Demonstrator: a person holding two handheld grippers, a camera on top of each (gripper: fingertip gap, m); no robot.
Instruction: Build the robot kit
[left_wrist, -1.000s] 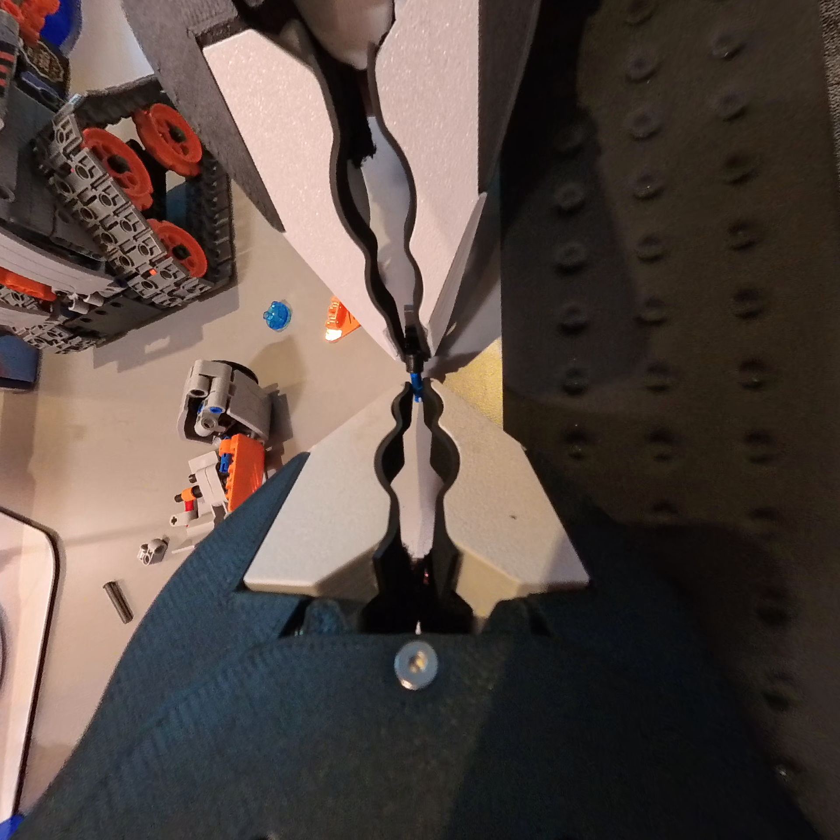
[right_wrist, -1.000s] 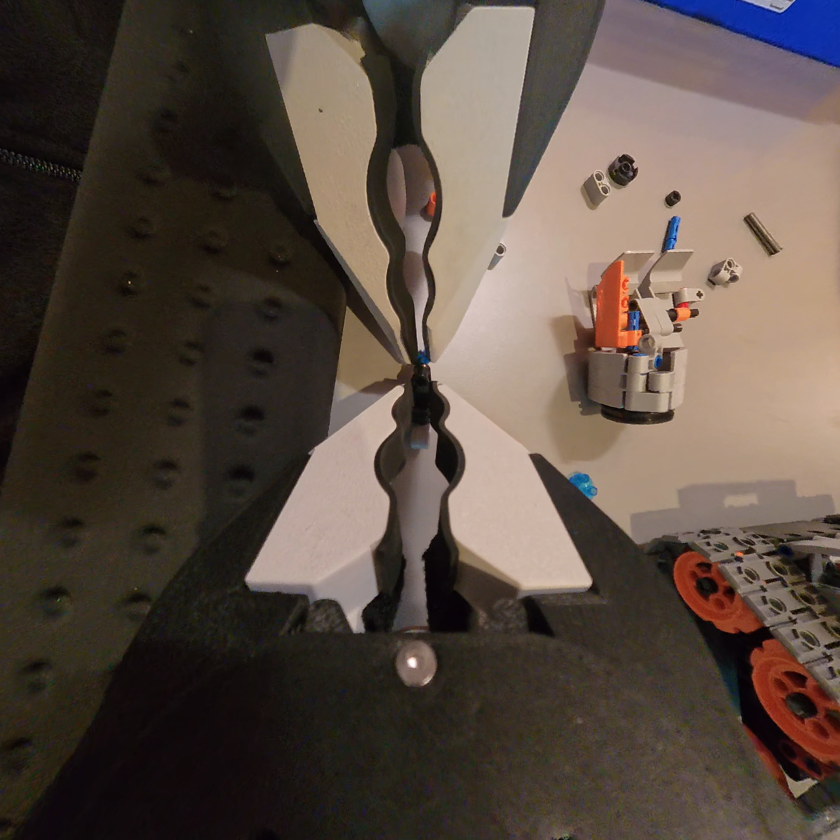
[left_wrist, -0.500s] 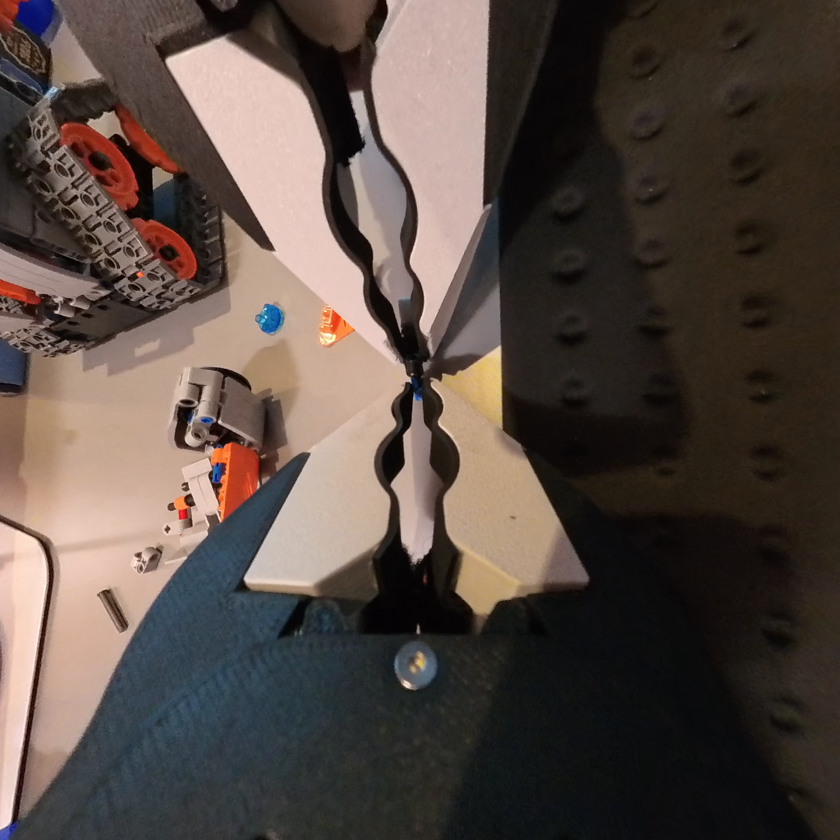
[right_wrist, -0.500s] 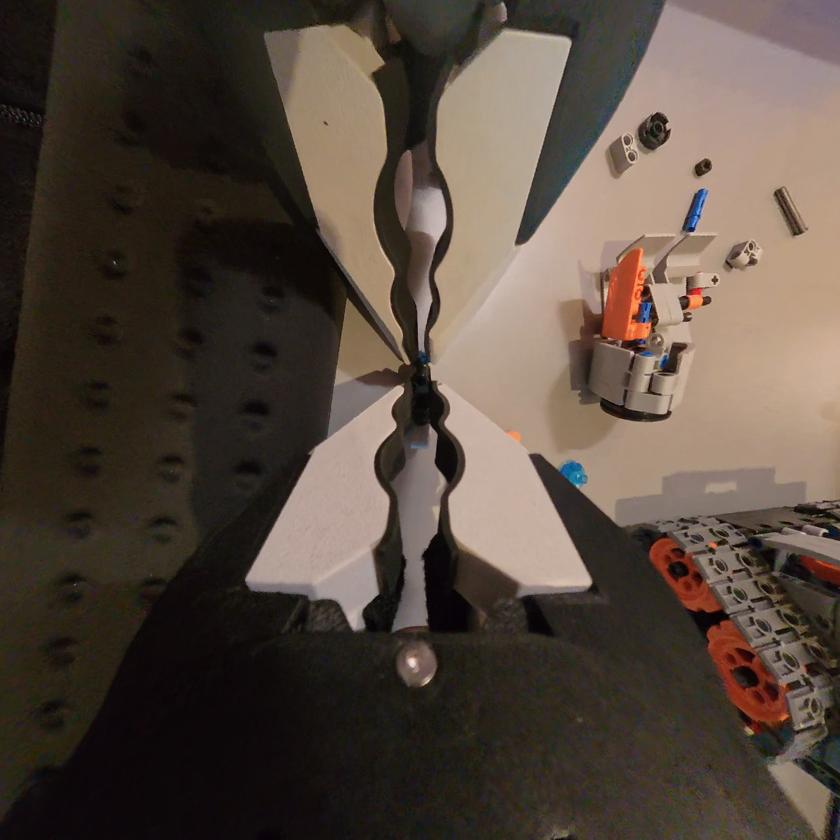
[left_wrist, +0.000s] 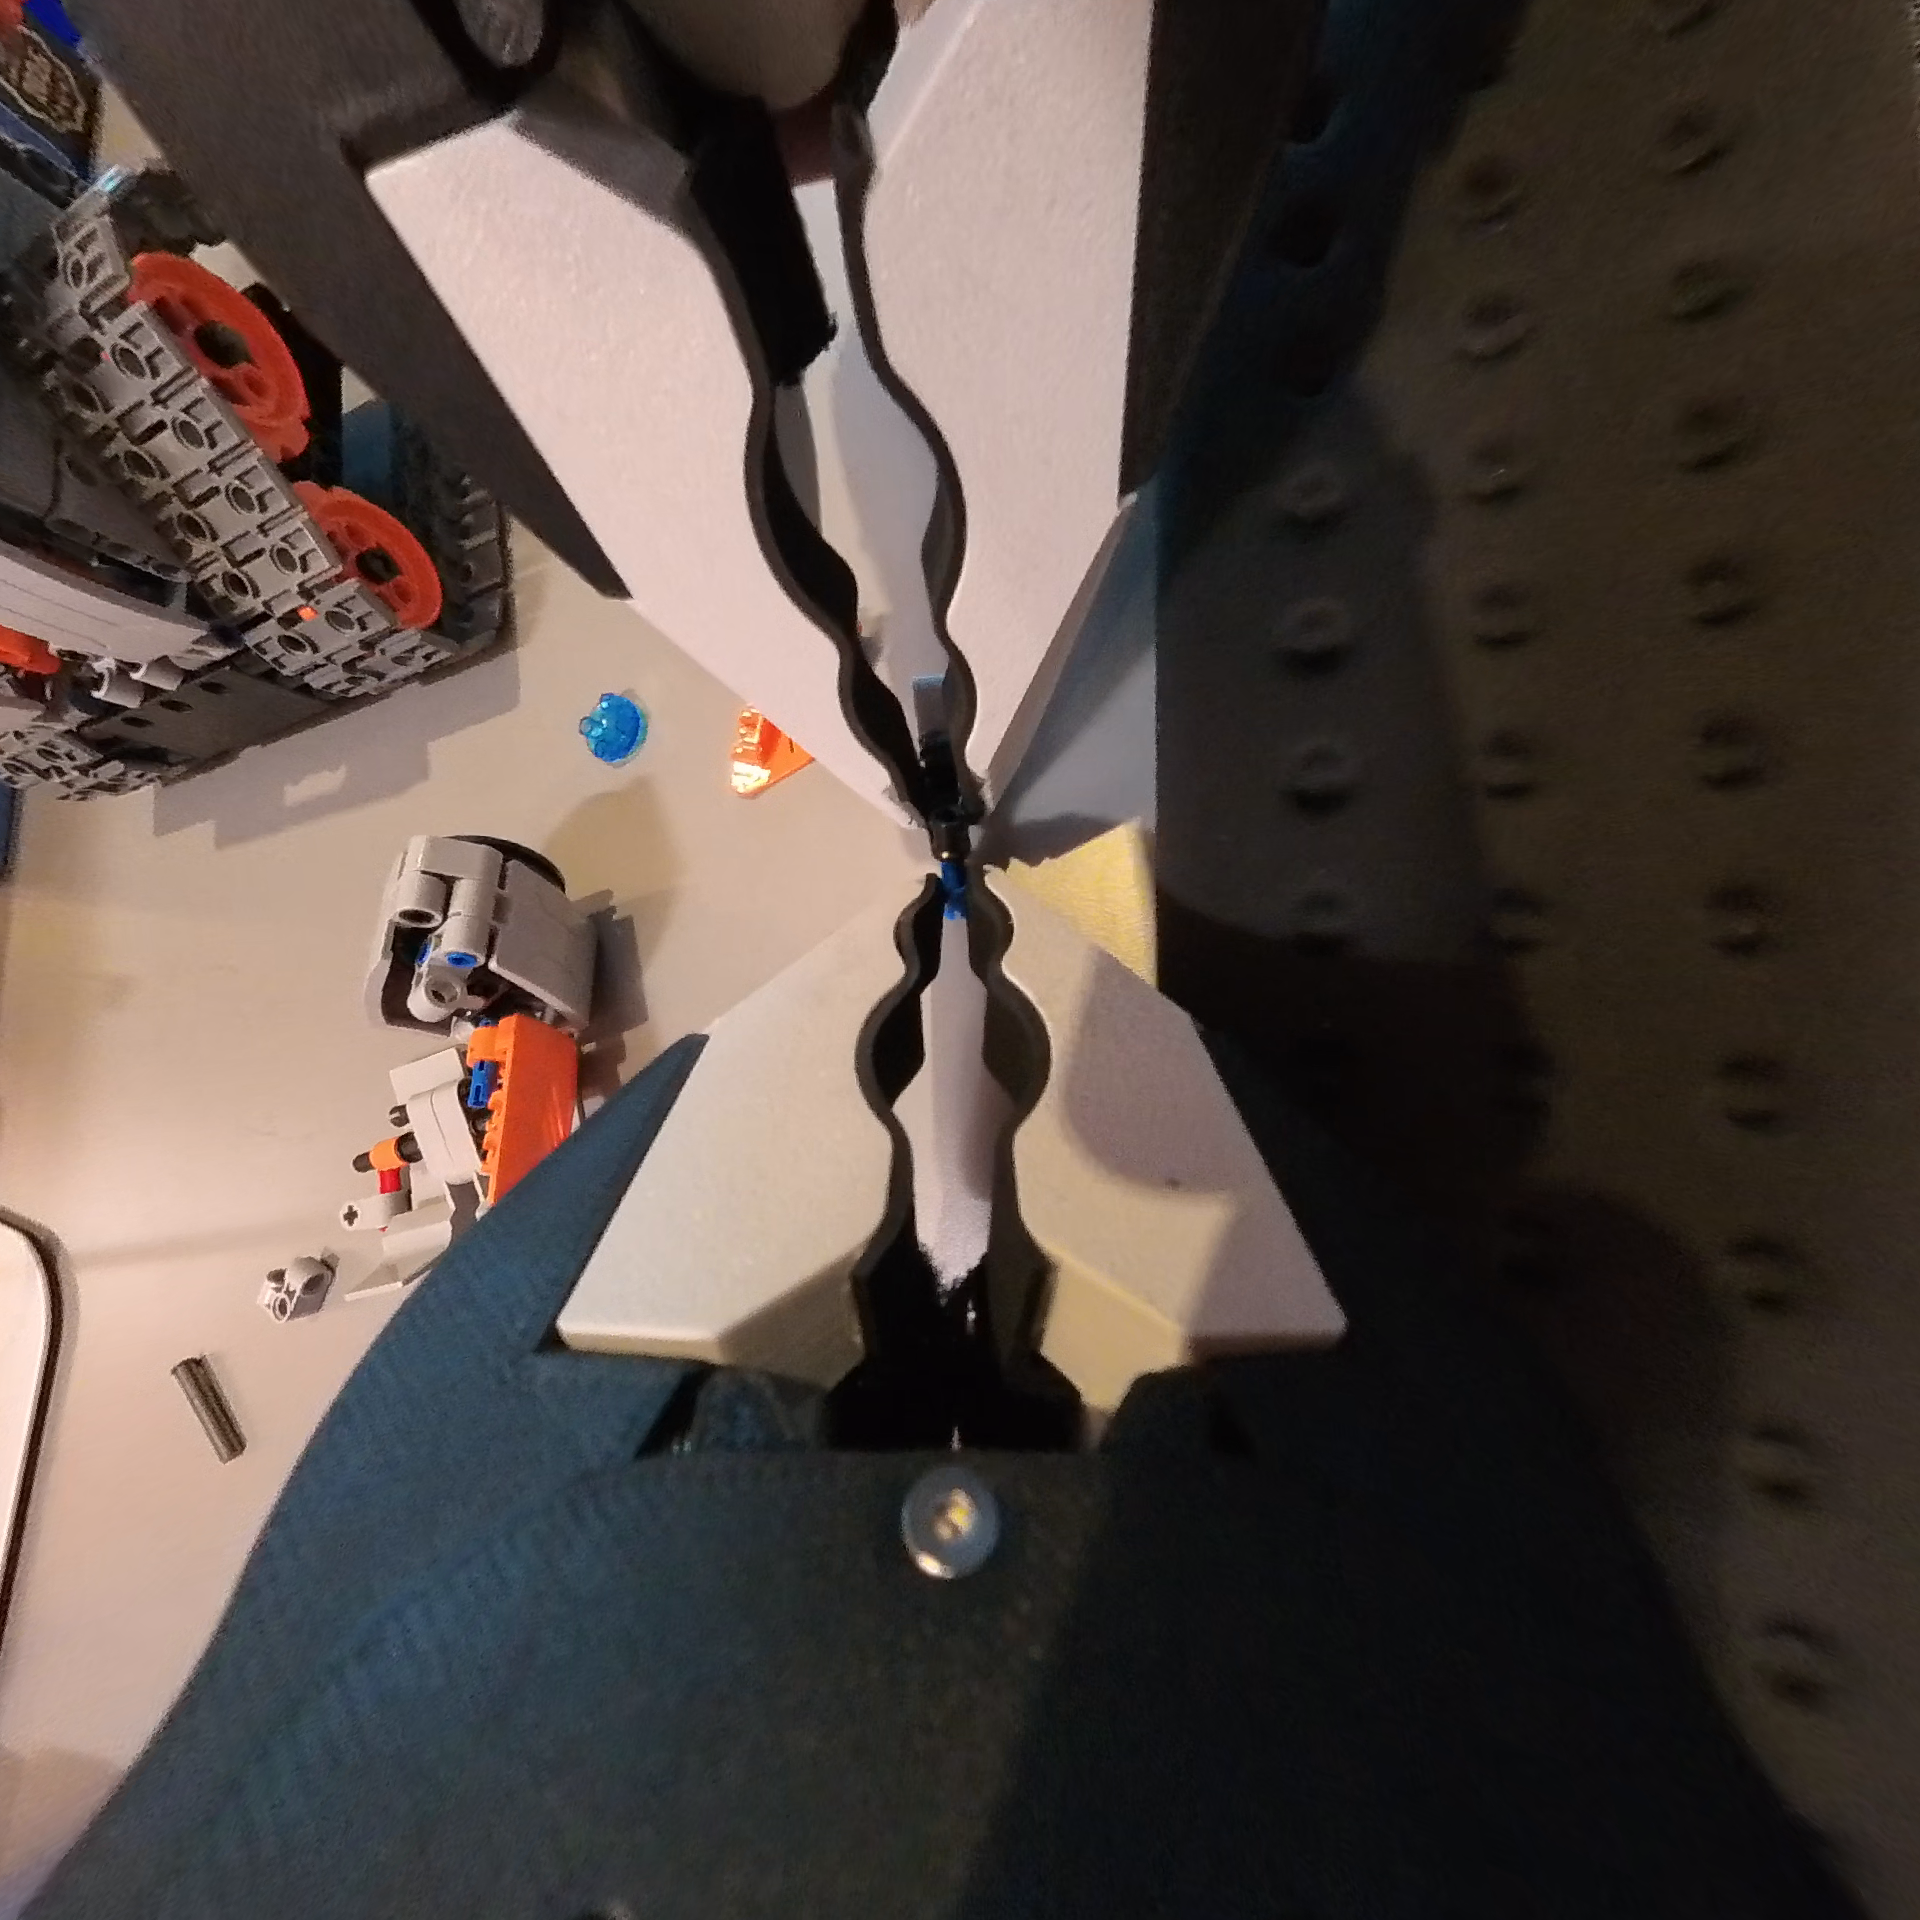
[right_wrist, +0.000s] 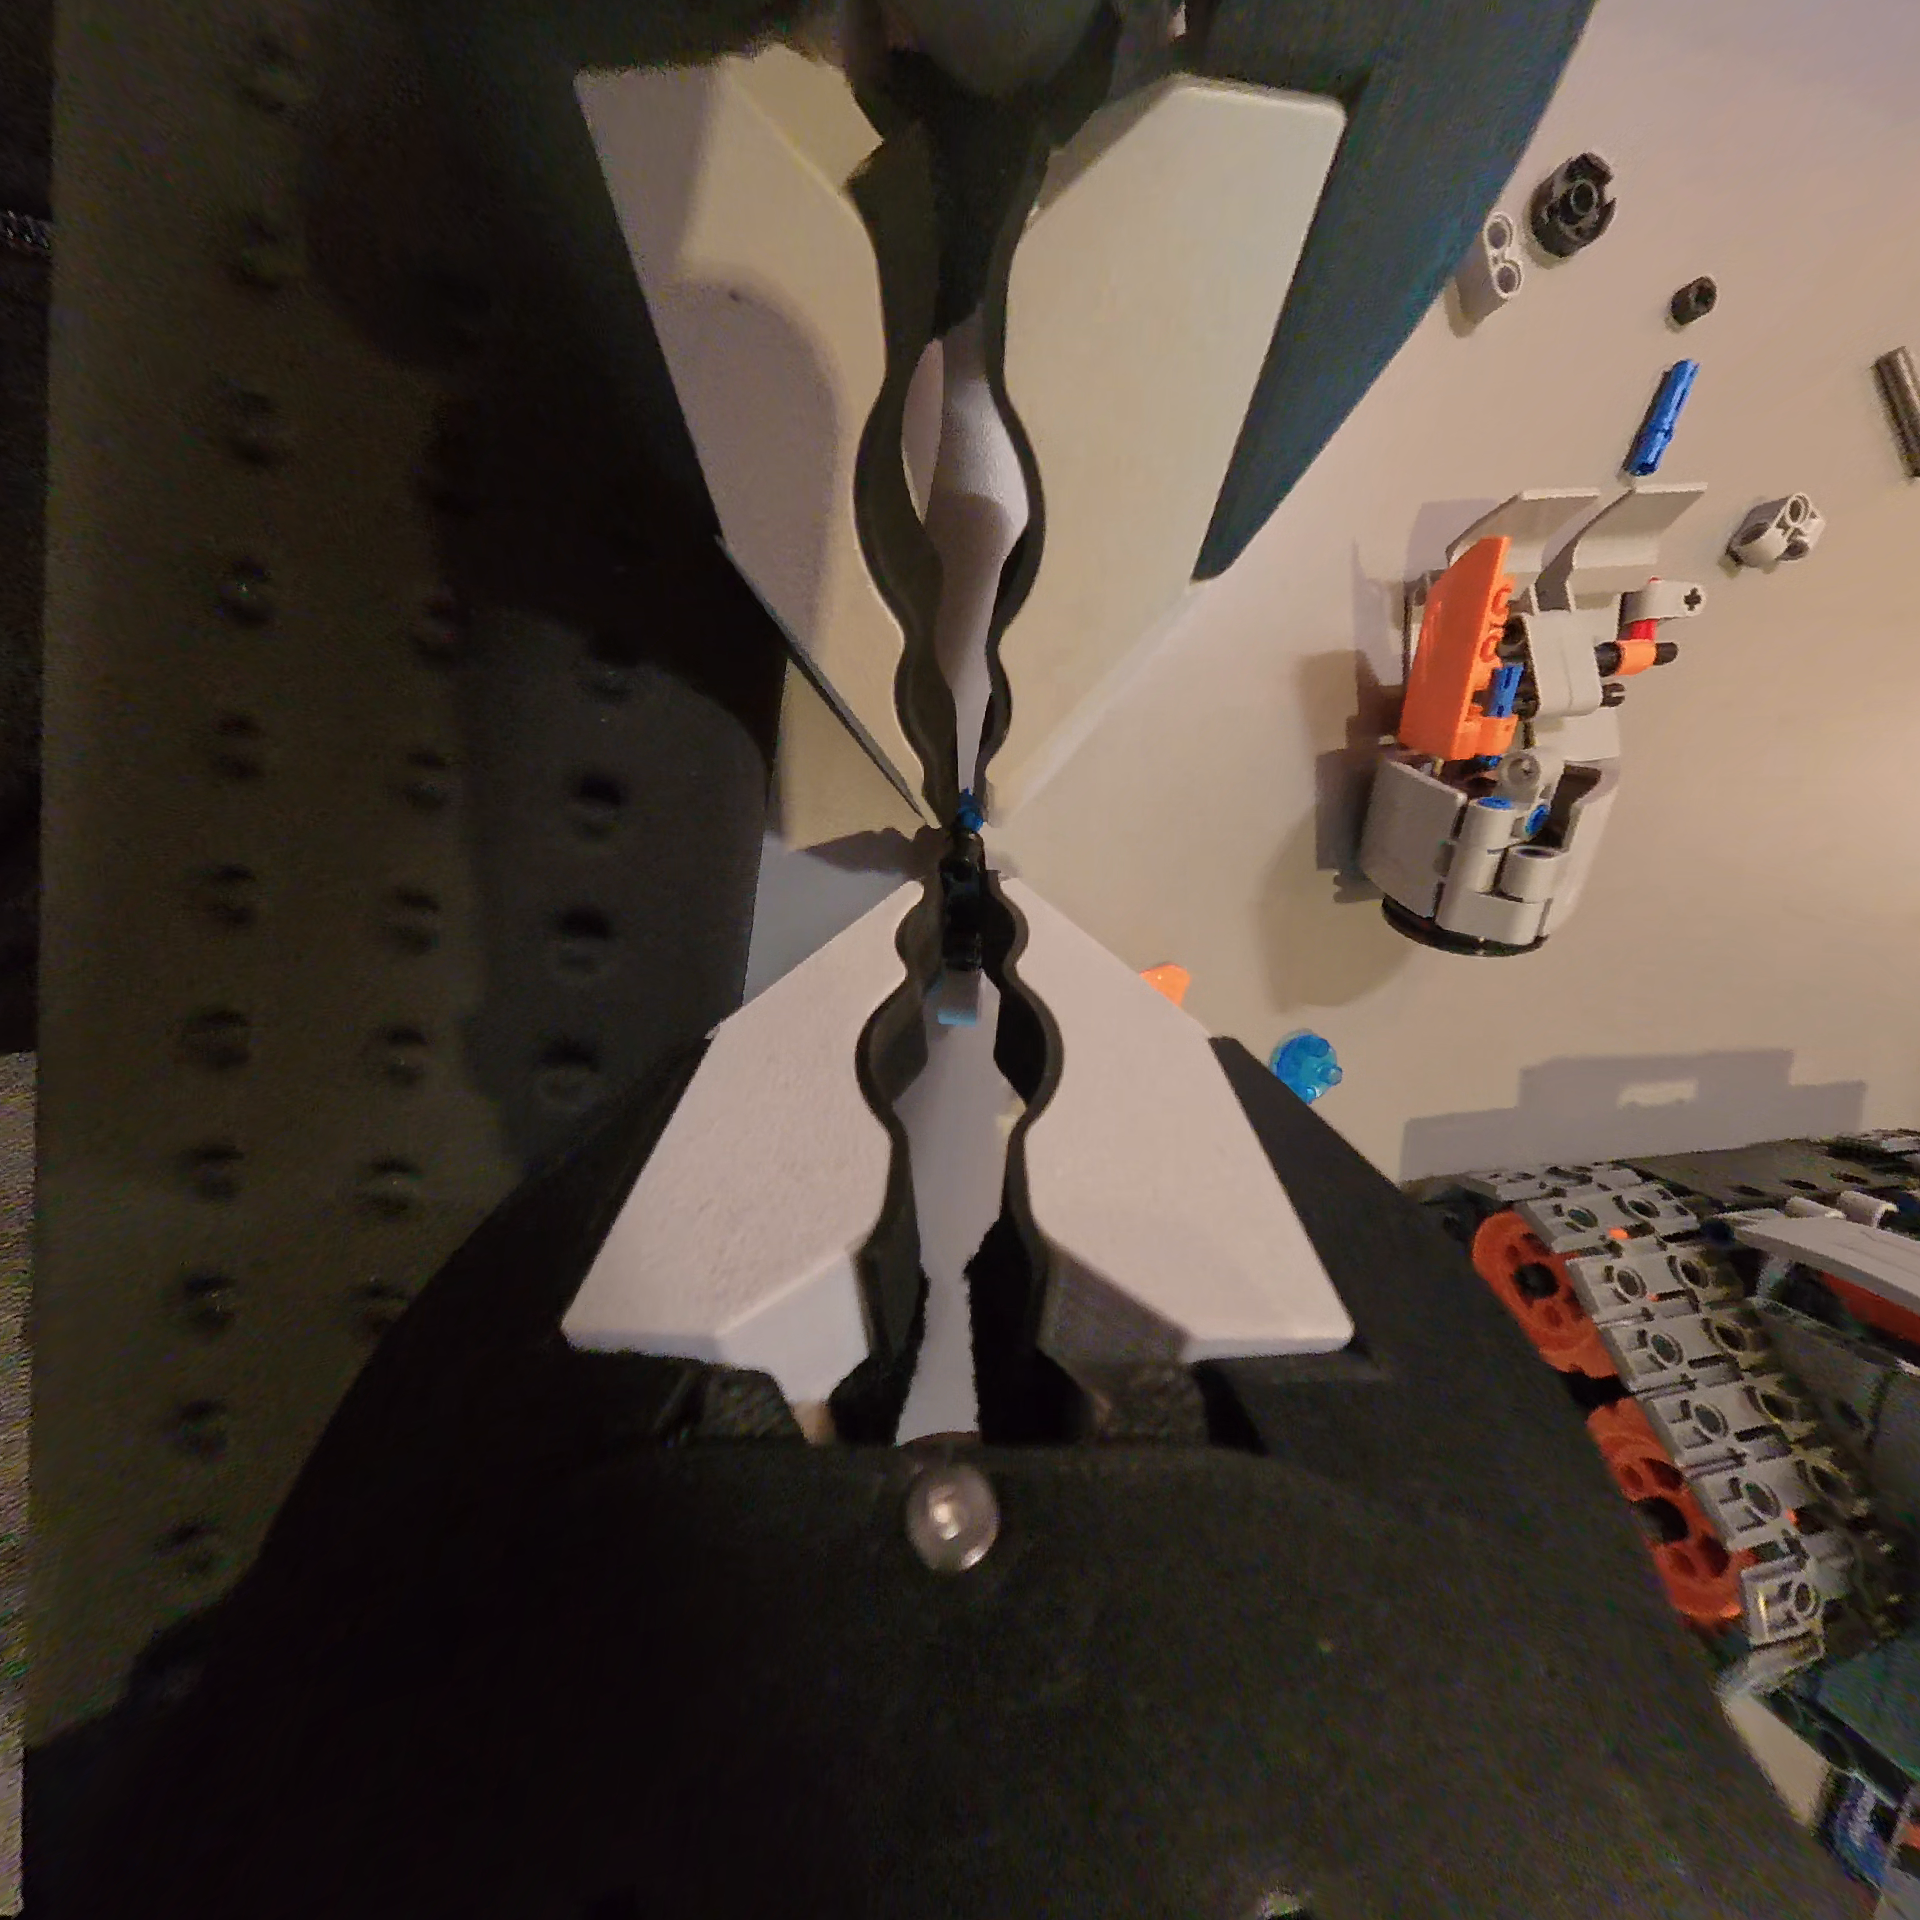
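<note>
We hold both tools tip to tip above the table (left_wrist: 260, 1039), our left gripper (left_wrist: 951, 902) pinched narrow on a blue pin (left_wrist: 952, 896) and our right gripper (right_wrist: 964, 914) clamped on a black connector (right_wrist: 962, 902), the two pieces touching, near the grey-and-orange subassembly (right_wrist: 1496, 727).

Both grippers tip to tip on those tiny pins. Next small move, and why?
Probably a short straight push together along the shared axis. The left hand-held gripper pinches a blue pin, the right hand-held gripper a black pin, end to end and roughly in line; whether they're seated can't be told.
</note>
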